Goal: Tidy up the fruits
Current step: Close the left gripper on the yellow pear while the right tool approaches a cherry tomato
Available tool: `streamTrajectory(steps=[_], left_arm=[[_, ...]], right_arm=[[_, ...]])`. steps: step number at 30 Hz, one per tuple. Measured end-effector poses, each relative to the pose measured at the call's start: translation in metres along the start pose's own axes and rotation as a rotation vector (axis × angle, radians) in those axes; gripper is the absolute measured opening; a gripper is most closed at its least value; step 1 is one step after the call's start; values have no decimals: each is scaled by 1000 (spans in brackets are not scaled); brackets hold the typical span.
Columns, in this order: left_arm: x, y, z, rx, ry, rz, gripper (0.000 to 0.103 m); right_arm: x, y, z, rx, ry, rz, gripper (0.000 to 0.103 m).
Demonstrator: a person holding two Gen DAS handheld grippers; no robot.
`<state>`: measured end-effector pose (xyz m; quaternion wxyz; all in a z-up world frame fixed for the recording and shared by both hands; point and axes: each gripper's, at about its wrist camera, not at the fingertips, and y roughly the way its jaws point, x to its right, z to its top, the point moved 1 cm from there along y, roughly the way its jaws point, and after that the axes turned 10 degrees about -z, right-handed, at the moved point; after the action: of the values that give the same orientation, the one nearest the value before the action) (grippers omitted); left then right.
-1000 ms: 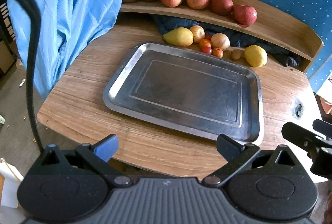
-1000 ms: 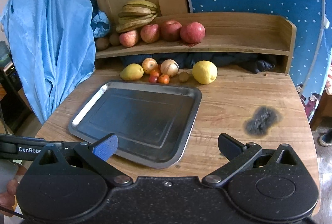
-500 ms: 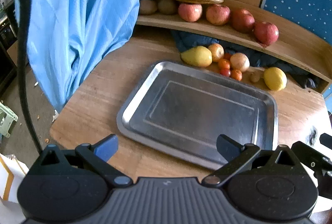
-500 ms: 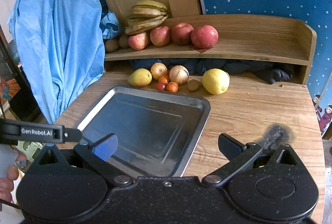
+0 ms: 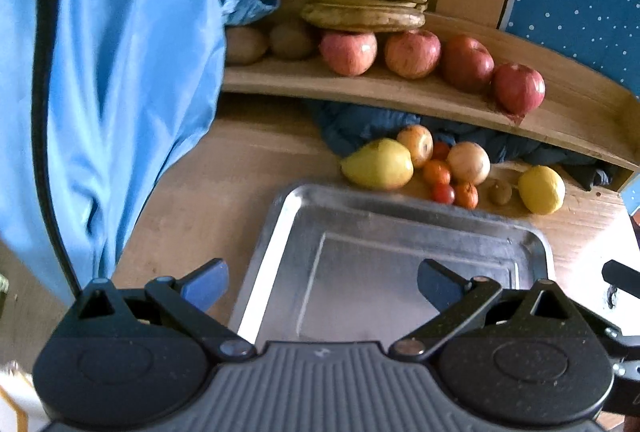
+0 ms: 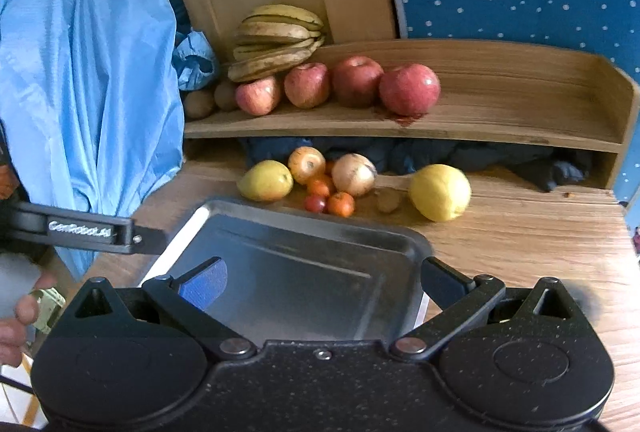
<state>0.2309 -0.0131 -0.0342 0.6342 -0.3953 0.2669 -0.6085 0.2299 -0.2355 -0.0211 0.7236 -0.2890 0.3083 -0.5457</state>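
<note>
Here, over the near edge of the wooden table (image 6: 520, 232), I hold both hand-held grippers with nothing in them: the left gripper (image 5: 320, 282) has its fingers spread wide above the near left part of the metal tray (image 5: 400, 216), and the right gripper (image 6: 322, 282) hangs just as released above the tray's near right corner. The tray lies bare in the middle of the table. Just beyond its far edge sits the loose fruit: a yellow pear (image 6: 265, 180) at the left, two pale onion-like bulbs (image 6: 354, 173) behind three small red-orange tomatoes (image 6: 340, 203), a small brown kiwi (image 6: 387, 200), and a lemon (image 6: 440, 191) at the right end, apart from the tray's far right corner. Against the back of the table stands a wooden shelf (image 6: 520, 119); along its left half four red apples (image 6: 409, 89) sit in a row, a bunch of speckled bananas (image 6: 280, 35) is stacked behind the leftmost apples, and two brown kiwis (image 6: 198, 103) rest at the shelf's left end. A dark blue cloth (image 6: 440, 151) is bundled under the shelf. A light blue garment (image 6: 88, 91) hangs at the table's left edge. In the right wrist view a hand (image 6: 16, 320) grips the left tool's handle at the lower left
</note>
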Motion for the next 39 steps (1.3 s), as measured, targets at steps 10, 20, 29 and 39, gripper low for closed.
streamTrajectory(steps=[10, 20, 29, 39], left_arm=[[-31, 47, 42, -52, 123, -130, 103], [-26, 86, 68, -96, 223, -234, 103], [-14, 116, 79, -151, 289, -268, 103], [-10, 141, 93, -201, 311, -329, 101]], right_arm=[[-37, 35, 9, -21, 92, -117, 102], [-51, 61, 12, -67, 94, -267, 102], [-57, 89, 20, -76, 97, -265, 94], [-62, 118, 33, -97, 92, -251, 75]])
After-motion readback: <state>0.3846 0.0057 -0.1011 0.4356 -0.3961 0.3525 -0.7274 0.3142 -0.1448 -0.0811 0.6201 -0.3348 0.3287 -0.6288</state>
